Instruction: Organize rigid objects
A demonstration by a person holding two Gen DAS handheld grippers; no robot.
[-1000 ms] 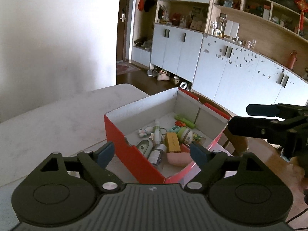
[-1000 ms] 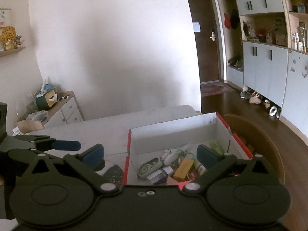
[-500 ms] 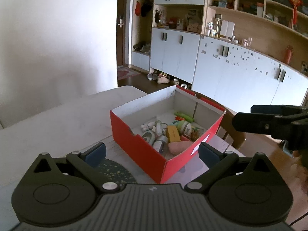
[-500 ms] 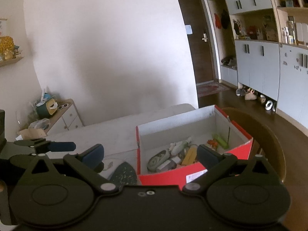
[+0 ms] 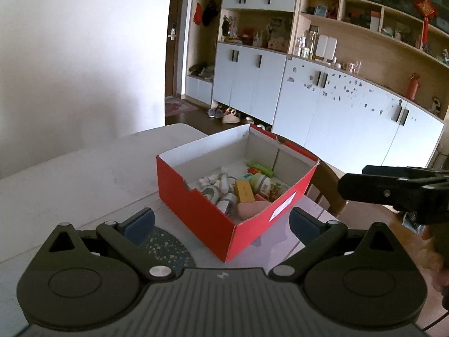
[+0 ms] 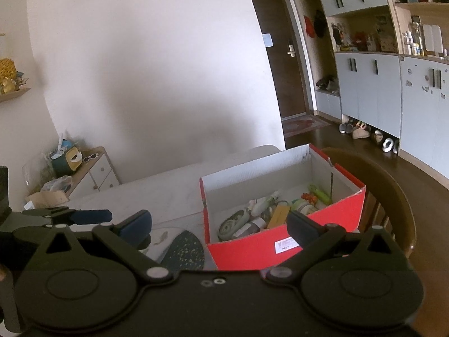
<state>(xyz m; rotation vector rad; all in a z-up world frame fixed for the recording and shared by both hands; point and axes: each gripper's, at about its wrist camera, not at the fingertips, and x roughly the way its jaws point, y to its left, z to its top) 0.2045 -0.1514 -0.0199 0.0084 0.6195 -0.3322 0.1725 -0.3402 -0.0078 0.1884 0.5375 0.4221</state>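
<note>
Both views now take in the whole red cardboard box [image 5: 238,196] with its white lining, which sat closer and partly cut off a moment earlier — a pull-back that suggests packing is done or paused. The pale desk [image 5: 84,174] lies open left of the box; its right side sits at the desk's edge, above a brown wooden chair [image 6: 393,196]. The small rigid objects [image 5: 244,193] lie inside. Left tongs [image 5: 221,223] and right tongs [image 6: 220,226] gape wide — empty.
</note>
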